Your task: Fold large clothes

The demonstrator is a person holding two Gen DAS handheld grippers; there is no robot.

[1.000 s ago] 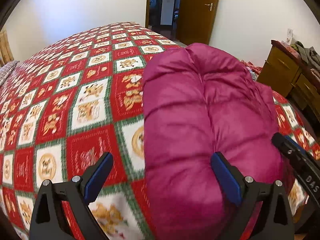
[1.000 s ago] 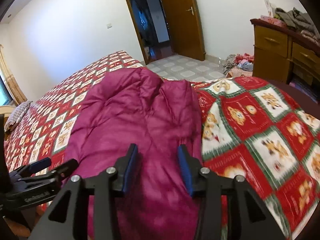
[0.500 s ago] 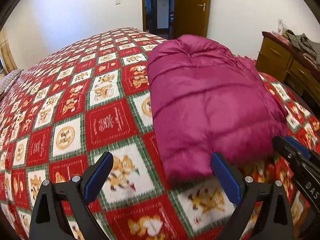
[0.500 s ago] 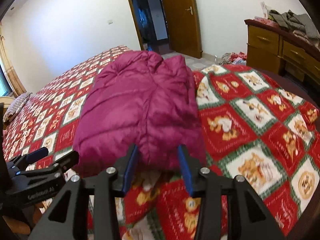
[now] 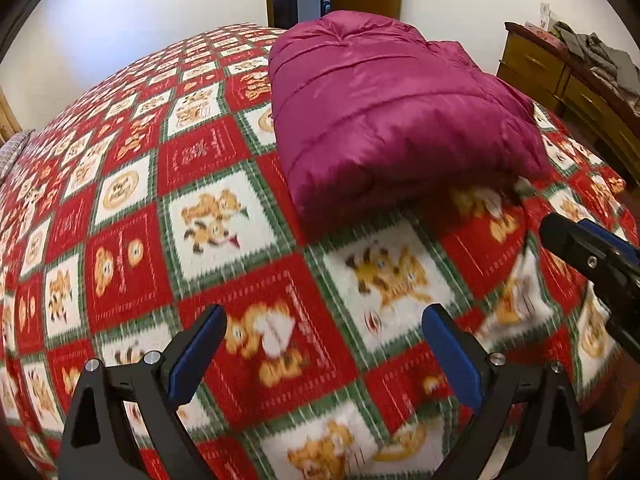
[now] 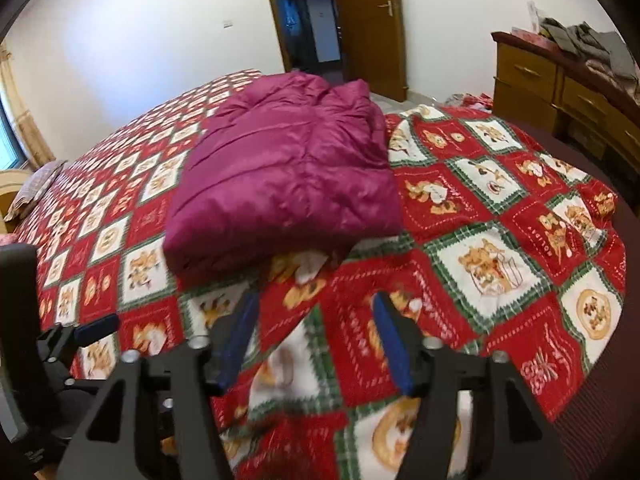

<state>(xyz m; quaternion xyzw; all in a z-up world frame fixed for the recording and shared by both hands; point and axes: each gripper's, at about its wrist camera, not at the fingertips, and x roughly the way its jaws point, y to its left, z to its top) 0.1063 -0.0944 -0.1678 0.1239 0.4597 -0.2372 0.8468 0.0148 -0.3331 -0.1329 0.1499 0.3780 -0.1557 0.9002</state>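
The jacket [image 6: 288, 184] lies on the blanket [image 6: 492, 216] as a thick magenta bundle, squared off and doubled over on itself, with no sleeve or loose panel hanging out that either view shows. As a judgement, the folding itself looks done: the bundle is compact, its near edge is a rounded fold, and nothing grips it. What may be left is small, perhaps a pat to flatten the puffy quilting or a move to a pile (the pictures do not say which, if any).

Its long axis runs away from the cameras, from the rounded fold nearest the grippers towards the door [image 6: 368, 28]. The bunched, gathered end, likely collar or hood, points at the door; the smooth fold faces the person. It sits towards the bed's right side in the left wrist view, [image 5: 392, 112], not at the very edge.

The left gripper [image 5: 324, 356] has its jaws spread wide with only blanket between them, holding nothing, and is well short of the jacket. The right gripper [image 6: 316, 340] has a narrower gap, also empty, over a rumpled patch of blanket just before the near fold. Each tool shows at the edge of the other's view.

To the right stands a dresser [image 6: 560, 92] with clothes [image 6: 588, 44] heaped on top.
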